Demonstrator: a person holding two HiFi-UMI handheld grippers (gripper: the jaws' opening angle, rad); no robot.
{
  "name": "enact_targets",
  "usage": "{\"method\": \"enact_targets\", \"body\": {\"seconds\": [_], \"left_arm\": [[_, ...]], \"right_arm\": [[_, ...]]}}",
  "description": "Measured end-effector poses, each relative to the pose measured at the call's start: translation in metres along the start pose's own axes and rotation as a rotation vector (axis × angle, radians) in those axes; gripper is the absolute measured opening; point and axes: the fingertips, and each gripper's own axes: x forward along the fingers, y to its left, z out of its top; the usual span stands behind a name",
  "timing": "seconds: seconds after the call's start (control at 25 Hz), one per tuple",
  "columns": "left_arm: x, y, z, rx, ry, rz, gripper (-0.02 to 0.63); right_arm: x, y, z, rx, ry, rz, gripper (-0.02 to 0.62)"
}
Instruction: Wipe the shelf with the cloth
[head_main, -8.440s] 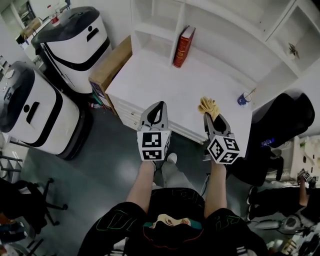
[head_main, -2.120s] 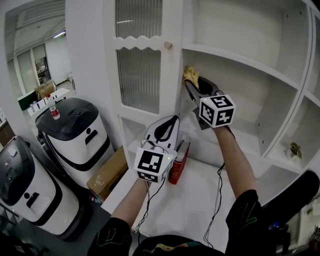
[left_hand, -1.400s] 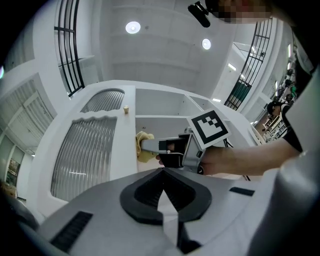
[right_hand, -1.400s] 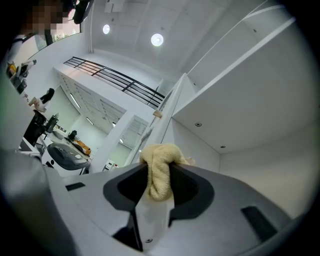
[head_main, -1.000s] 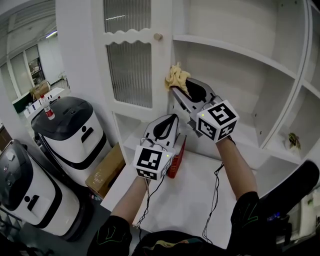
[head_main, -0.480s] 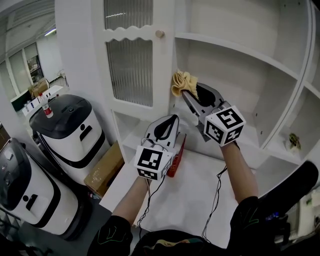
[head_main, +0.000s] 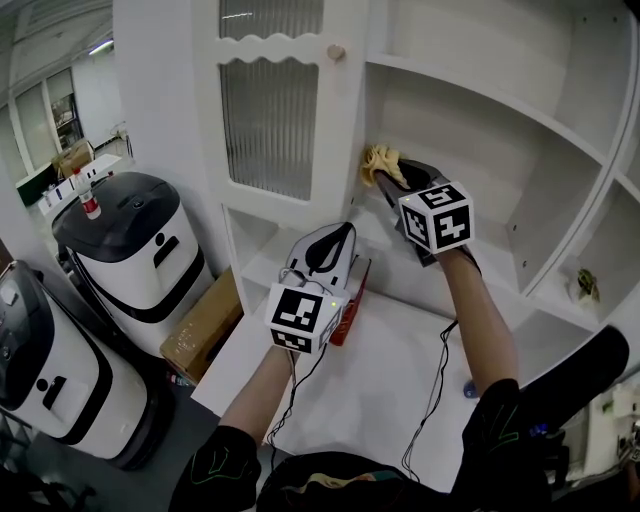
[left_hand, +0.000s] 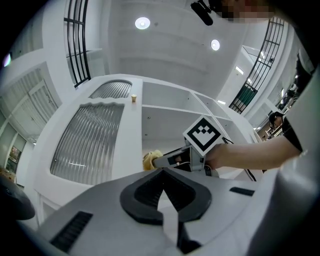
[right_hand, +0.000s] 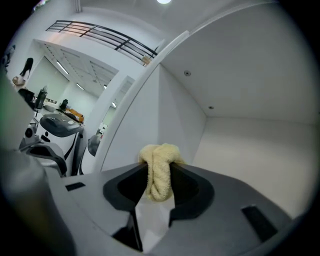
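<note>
1. A white shelving unit (head_main: 560, 120) of open compartments rose over a white tabletop (head_main: 390, 370). A ribbed-glass door (head_main: 270, 120) stood to the left of the right claw (head_main: 392, 175), and a shelf (head_main: 480, 95) ran above it.
2. Half a second before, the yellow cloth (head_main: 379, 157) had been out at the front edge of the compartment, beside the door frame. Now it sat deeper inside, close to the left side wall ahead of the claw.
3. The right claw was clamped on the cloth, which bulged out past its tips in a folded wad (the right gripper view showed this plainly).
4. The left claw (head_main: 343, 232) hung lower and nearer the person, its jaws pressed together on nothing. A red book (head_main: 350, 300) leaned just beyond it on the tabletop.
5. The shift suggested a wiping stroke was under way inside the compartment, though whether the cloth actually touched a surface could not be told.
6. The shelves looked bare and clean. Two black-and-white machines (head_main: 120, 240) and a cardboard box (head_main: 205, 325) stood on the floor, well to the left of the left claw.
</note>
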Motion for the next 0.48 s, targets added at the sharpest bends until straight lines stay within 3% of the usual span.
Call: {"method": "enact_targets", "body": {"seconds": [0.2,0.48], "left_arm": [[-0.006,0.005,-0.007,-0.011,0.015,0.008,-0.002],[-0.012,0.011,-0.019,-0.037,0.034,0.019,-0.002]], "right_arm": [[0.020,0.011,-0.017,-0.037,0.091,0.035,0.132],[0.019,0.031,-0.022,-0.118,0.134,0.079,0.132]]}}
